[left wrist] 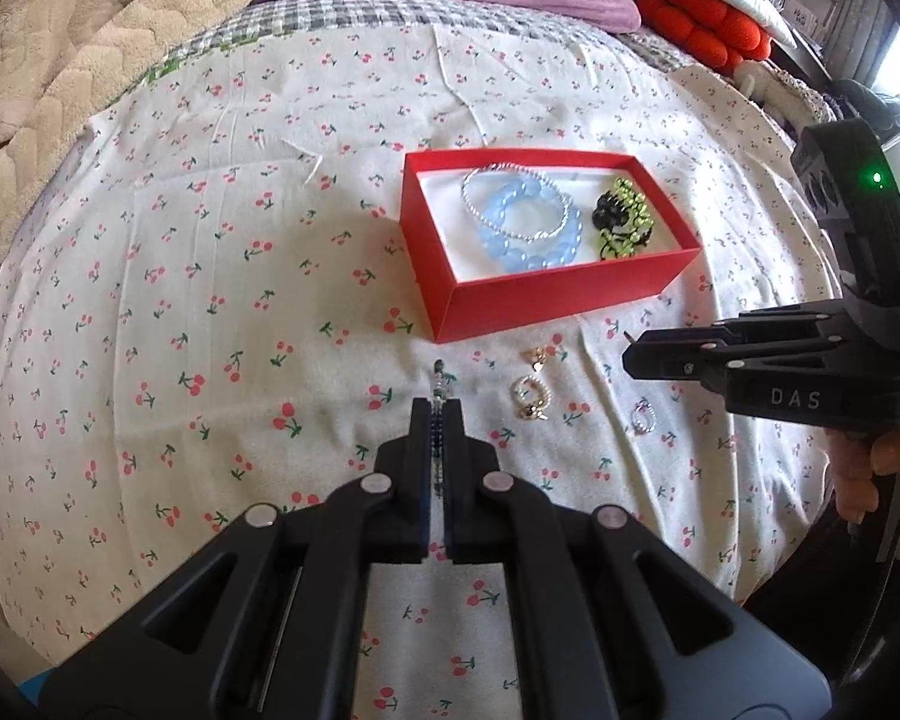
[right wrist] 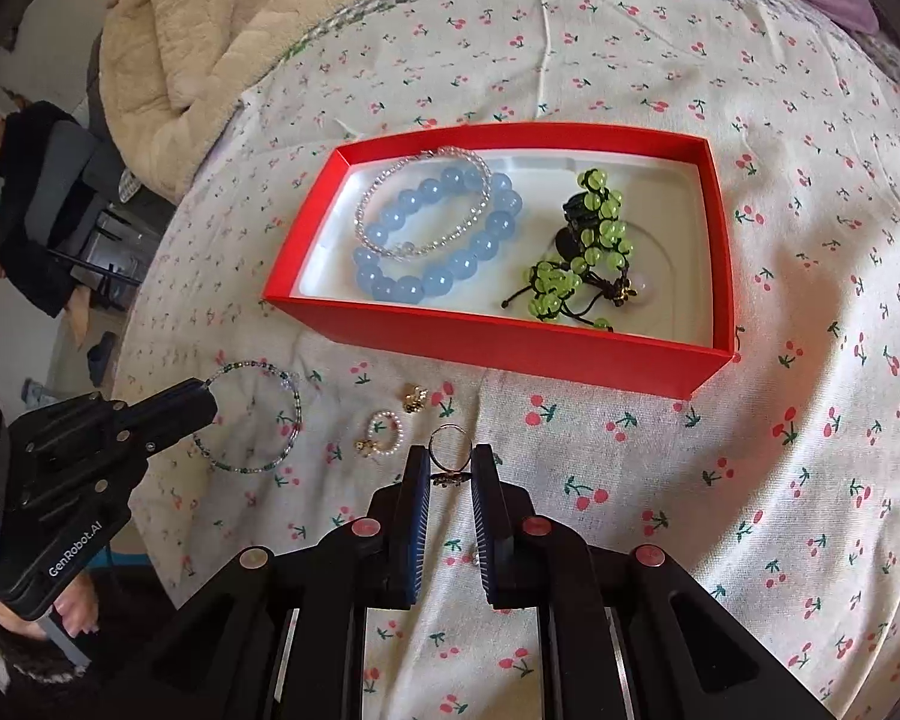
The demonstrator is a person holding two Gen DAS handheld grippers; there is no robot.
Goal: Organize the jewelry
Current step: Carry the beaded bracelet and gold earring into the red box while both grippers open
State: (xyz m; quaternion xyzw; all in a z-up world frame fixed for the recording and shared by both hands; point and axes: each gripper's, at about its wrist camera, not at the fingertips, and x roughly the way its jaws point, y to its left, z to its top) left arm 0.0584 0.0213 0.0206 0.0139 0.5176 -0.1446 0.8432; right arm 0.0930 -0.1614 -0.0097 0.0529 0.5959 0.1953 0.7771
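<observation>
right gripper [left wrist: 774, 372]: white letters "DAS" on its black side | left gripper [right wrist: 90, 480]: white words "GenRobot.AI" on its black side

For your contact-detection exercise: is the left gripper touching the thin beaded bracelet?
Touching. The left wrist view shows the left gripper closed on the thin beaded bracelet; the right wrist view shows its loop hanging from the fingertips.

beaded bracelet [left wrist: 438, 414] mostly hidden between tool fingers
</observation>
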